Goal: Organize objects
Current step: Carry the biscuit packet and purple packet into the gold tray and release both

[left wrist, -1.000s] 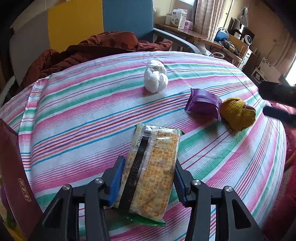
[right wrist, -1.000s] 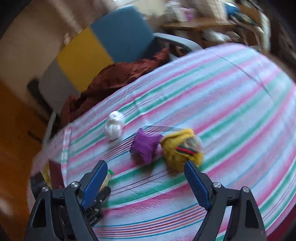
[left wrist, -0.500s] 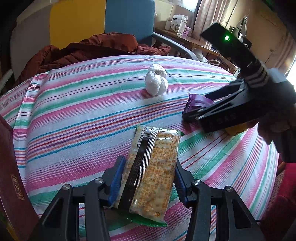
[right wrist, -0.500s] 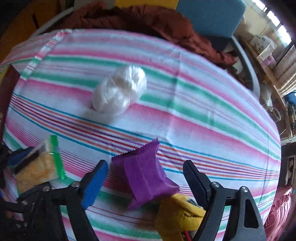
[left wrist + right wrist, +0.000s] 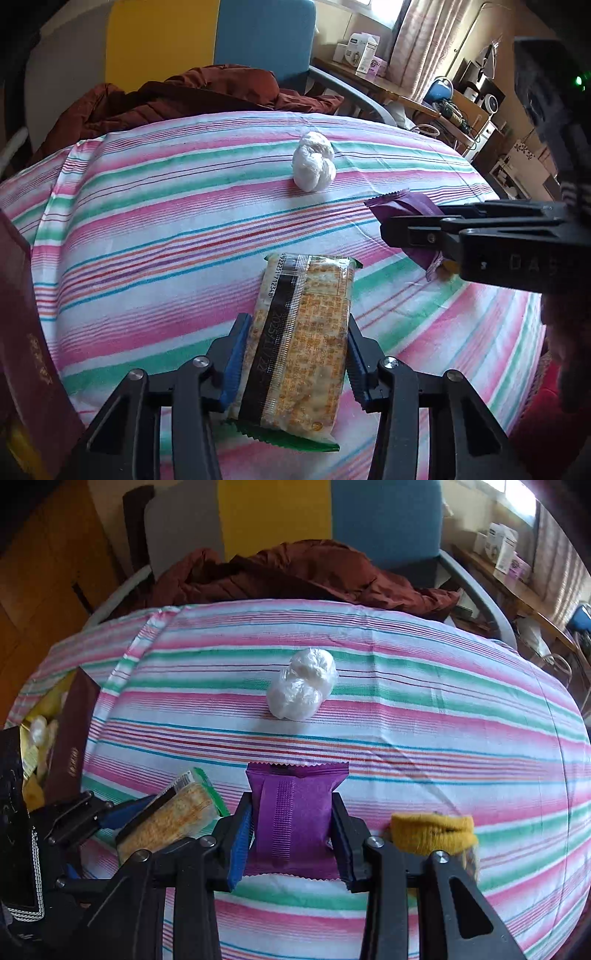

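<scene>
Open striped tablecloth (image 5: pixel 424 746) ahead and to the right of both tools, broken only by the white plastic-wrapped bundle (image 5: pixel 301 683) lying alone near the far middle. Hemmed in on the left by the upright dark red box (image 5: pixel 26 343) at the cloth's edge, and crowded close by the yellow knitted item (image 5: pixel 432 832) just beside the right gripper (image 5: pixel 291 834). Blocked along the far edge by the brown jacket (image 5: pixel 295 576) heaped on the chair.

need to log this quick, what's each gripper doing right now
left gripper: closed on the cracker packet
right gripper: closed on the purple packet
</scene>
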Available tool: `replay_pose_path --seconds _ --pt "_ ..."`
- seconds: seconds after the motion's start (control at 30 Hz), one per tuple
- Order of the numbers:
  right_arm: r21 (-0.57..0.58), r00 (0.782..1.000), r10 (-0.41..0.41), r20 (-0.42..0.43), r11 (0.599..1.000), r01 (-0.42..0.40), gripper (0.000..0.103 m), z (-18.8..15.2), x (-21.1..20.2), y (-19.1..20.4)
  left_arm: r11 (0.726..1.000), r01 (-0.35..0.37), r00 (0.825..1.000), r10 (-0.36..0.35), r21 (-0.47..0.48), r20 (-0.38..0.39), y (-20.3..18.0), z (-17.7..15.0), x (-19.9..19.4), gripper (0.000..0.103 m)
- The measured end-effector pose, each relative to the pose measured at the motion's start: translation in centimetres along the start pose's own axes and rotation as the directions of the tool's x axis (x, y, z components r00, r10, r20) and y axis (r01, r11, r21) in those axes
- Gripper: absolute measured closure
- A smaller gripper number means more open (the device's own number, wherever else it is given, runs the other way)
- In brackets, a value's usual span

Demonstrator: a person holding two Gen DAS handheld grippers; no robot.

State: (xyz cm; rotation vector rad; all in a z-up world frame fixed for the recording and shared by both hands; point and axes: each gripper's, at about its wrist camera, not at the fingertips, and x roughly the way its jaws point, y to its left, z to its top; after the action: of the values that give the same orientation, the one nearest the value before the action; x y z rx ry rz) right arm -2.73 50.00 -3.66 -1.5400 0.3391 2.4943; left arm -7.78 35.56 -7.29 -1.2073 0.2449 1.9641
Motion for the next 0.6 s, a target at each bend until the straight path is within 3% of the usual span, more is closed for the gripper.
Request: replay_pose_path --seconds 0.3,0.43,0.6 --pt "0.003 0.999 0.014 0.049 1.0 -0.014 0.065 -0.6 -2.6 3.0 0.997 -0.071 0.988 0.071 -0.003 0.135 0.9 -1.8 -8.3 0.055" --pt "-0.013 0.995 0.049 0.087 0.999 -0.048 0.065 -1.0 -4.1 5.4 0.99 -0.131 0.972 0.138 -0.052 0.192 2.8 -2.8 -12.0 0.055" --pt "-0.043 0.982 0.146 0.12 0.989 -0.141 0.065 -1.5 -5.4 9.2 0.967 -0.24 0.932 0.254 -0.085 0.257 5.0 -4.5 -15.9 0.054"
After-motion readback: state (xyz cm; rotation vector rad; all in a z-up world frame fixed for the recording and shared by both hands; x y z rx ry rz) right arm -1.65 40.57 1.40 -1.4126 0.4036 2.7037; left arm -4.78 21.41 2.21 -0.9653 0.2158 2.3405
